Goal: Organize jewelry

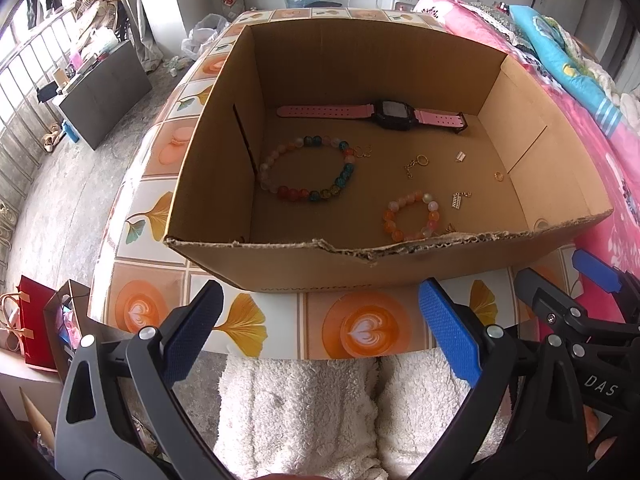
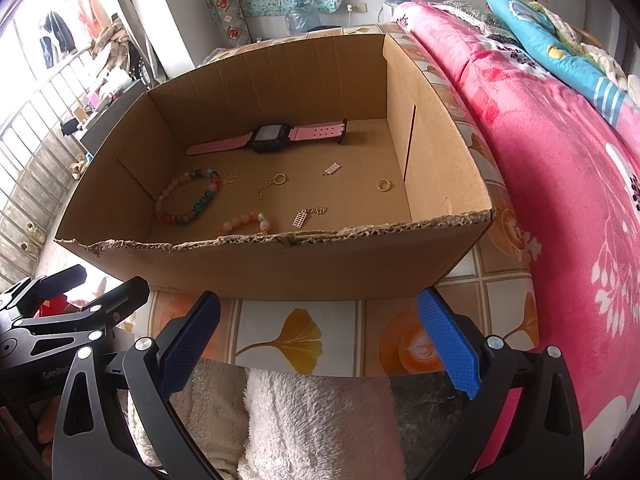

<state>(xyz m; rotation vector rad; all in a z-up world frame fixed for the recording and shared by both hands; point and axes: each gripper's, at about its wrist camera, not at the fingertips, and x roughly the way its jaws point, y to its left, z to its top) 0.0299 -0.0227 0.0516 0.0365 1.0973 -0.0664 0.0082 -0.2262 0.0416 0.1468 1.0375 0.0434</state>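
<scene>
**Two claws spread wide, short of the box's torn front rim**

Two grippers, side by side, both held low before the table's near edge. Left gripper (image 1: pixel 320 332) spread wide, nothing between the blue pads; right gripper (image 2: pixel 320 336) likewise spread and empty. Both short of the cardboard box (image 1: pixel 400 60), touching neither it nor the jewelry.

Open-topped, with four upright walls and a ragged, torn front rim, lower than the back wall. Set on a patterned table (image 1: pixel 360 328) of orange and ginkgo-leaf tiles, with a strip of bare tabletop between front wall and table edge. Close along the right, a pink floral bed cover (image 2: pixel 560 200); along the left, open floor.

Inside, on the box floor:
- pink-strapped watch (image 1: pixel 390 114) flat along the back wall;
- large multicoloured bead bracelet (image 1: pixel 308 168) close to the left wall;
- small orange-pink bead bracelet (image 1: pixel 412 216) near the front rim, partly hidden behind it in the right wrist view;
- gold ring with chain (image 1: pixel 418 162) near the middle;
- small gold ring (image 2: pixel 383 185) toward the right wall;
- two little abacus-like charms (image 2: pixel 332 169), well apart, one chained;
- a thin gold piece (image 2: pixel 231 178) just beside the large bracelet, too small to tell.

Widest bare floor in the right rear corner. Fluffy white fabric (image 1: pixel 300 408) under both grippers.
</scene>
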